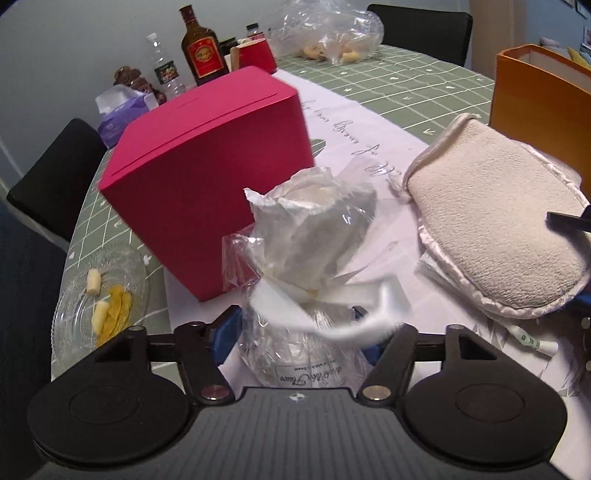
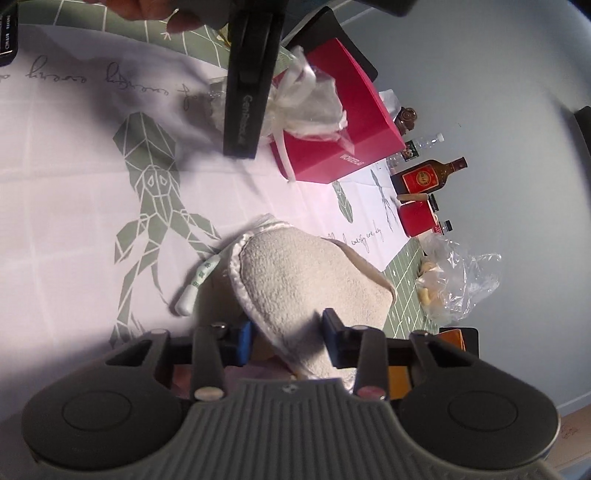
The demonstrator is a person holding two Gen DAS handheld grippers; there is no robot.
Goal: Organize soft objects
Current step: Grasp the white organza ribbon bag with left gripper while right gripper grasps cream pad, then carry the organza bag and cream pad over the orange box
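A clear-wrapped white bundle (image 1: pixel 314 229) tied with a white ribbon stands on the white table runner in front of a pink box (image 1: pixel 207 166). My left gripper (image 1: pixel 295 332) has its blue pads against the bundle's lower part, shut on it. To the right lies a beige padded mitt (image 1: pixel 495 221) with white trim. In the right wrist view my right gripper (image 2: pixel 287 336) is shut on the near edge of the mitt (image 2: pixel 303 280). The bundle (image 2: pixel 317 99) and the pink box (image 2: pixel 354 110) show beyond it, partly behind the left gripper's black body.
An orange box (image 1: pixel 535 96) stands behind the mitt. A glass plate (image 1: pixel 66 325) with food scraps sits at the left table edge. A brown bottle (image 1: pixel 201 48), red cup (image 1: pixel 258 55), tissue pack (image 1: pixel 122 114) and plastic bag (image 1: pixel 332 33) crowd the far end. A small white tube (image 2: pixel 199 280) lies by the mitt.
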